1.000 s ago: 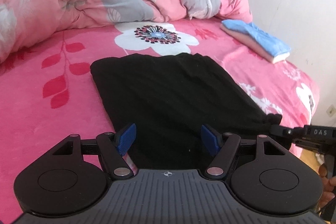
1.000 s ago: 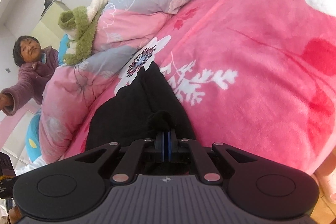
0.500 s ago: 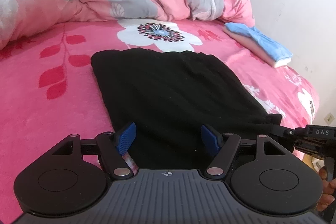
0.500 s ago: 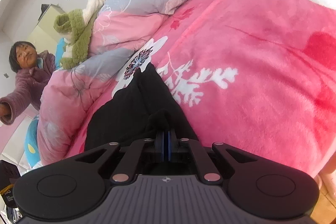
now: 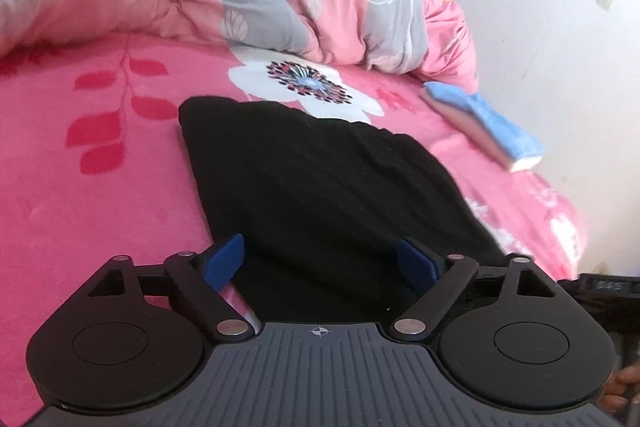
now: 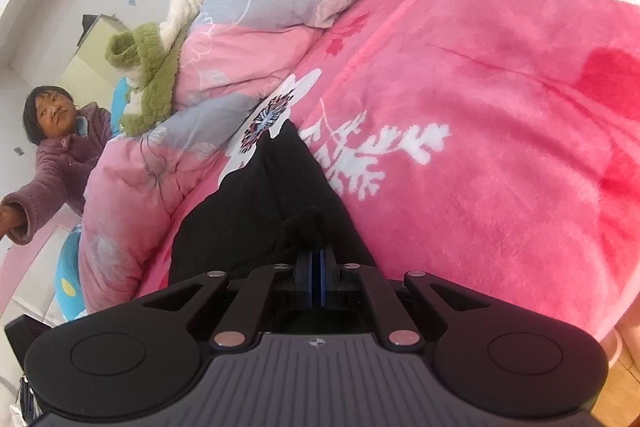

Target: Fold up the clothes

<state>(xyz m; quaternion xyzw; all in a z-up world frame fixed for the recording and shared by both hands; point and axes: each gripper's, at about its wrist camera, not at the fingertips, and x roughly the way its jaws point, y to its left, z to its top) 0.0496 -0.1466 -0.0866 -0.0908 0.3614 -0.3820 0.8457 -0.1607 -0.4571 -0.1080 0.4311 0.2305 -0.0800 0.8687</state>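
One black garment [image 5: 320, 187] lies on the bed [image 5: 100, 187]; left tongs [image 5: 320, 259] gape wide over its near edge, right tongs [image 6: 316, 279] pinch its corner.

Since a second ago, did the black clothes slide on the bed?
Cannot tell. The black garment's far edge lies just below the flower print as before; only the camera view has shifted. The right claw stays shut on its corner.

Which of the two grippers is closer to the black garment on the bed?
Right. The right gripper is shut on a bunched corner of the black garment, touching it. The left gripper is open just over the garment's near edge, gripping nothing.
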